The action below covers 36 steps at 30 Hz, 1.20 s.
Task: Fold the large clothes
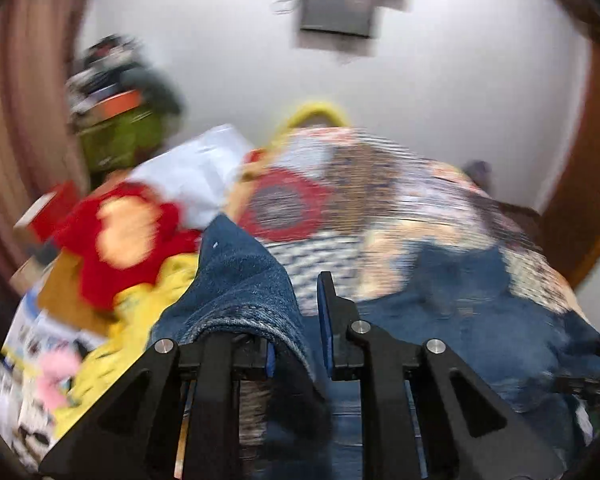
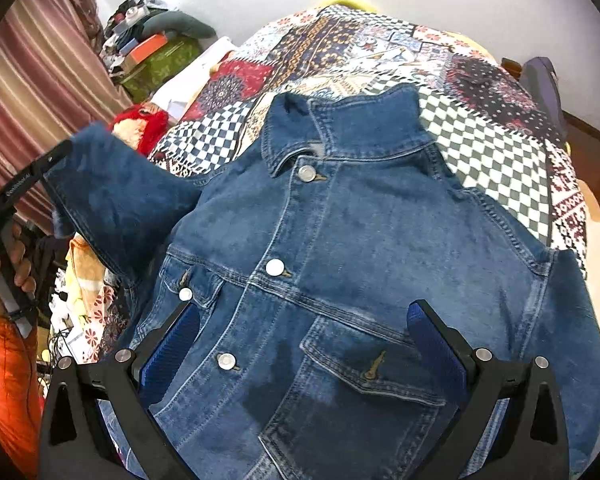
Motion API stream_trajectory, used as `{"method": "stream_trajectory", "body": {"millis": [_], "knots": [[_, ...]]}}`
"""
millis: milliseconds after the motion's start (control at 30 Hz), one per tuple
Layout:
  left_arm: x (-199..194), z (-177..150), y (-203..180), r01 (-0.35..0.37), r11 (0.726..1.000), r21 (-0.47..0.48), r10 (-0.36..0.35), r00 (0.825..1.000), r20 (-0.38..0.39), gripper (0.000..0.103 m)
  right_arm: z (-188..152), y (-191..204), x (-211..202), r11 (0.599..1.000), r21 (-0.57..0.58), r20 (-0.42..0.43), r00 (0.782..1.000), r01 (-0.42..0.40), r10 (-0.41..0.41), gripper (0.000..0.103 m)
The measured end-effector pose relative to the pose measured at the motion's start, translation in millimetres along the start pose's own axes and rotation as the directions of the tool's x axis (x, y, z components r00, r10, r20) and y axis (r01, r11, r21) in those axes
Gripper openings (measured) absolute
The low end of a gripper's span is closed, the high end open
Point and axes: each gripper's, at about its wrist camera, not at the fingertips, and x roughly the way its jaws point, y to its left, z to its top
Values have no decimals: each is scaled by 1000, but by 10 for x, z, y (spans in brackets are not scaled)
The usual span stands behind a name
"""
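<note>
While left gripper (image 1: pixel 296 320) fingers clamp jacket sleeve (image 2: pixel 112 196) (lifted), right gripper (image 2: pixel 304 332) fingers spread over jacket (image 2: pixel 340 248).

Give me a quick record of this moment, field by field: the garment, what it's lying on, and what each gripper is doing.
garment: denim jacket, front up, buttoned, collar away from camera
surface: patchwork quilt
left gripper: appears shut on the jacket's sleeve, lifted off the quilt
right gripper: open, above the jacket's chest pockets, holding nothing
clutter: red plush toy beside the quilt
</note>
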Motion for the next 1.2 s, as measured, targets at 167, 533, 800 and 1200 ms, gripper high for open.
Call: {"method": "stream_trajectory", "body": {"millis": [167, 533, 800, 1200], "knots": [[285, -192, -729, 202, 978, 51, -194, 972, -130, 17, -59, -184, -229, 1000, 26, 41, 999, 8, -9, 103], [713, -1155, -1553, 395, 912, 108, -306, 833, -461, 22, -237, -406, -326, 998, 41, 12, 999, 46, -46, 103], [277, -1049, -1055, 362, 929, 80, -308, 873, -379, 67, -97, 36, -231, 999, -32, 13, 1000, 13, -13, 103], [71, -981, 562, 68, 998, -12, -69, 960, -271, 89, 213, 1337, 450, 961, -277, -69, 998, -12, -8, 103]]}}
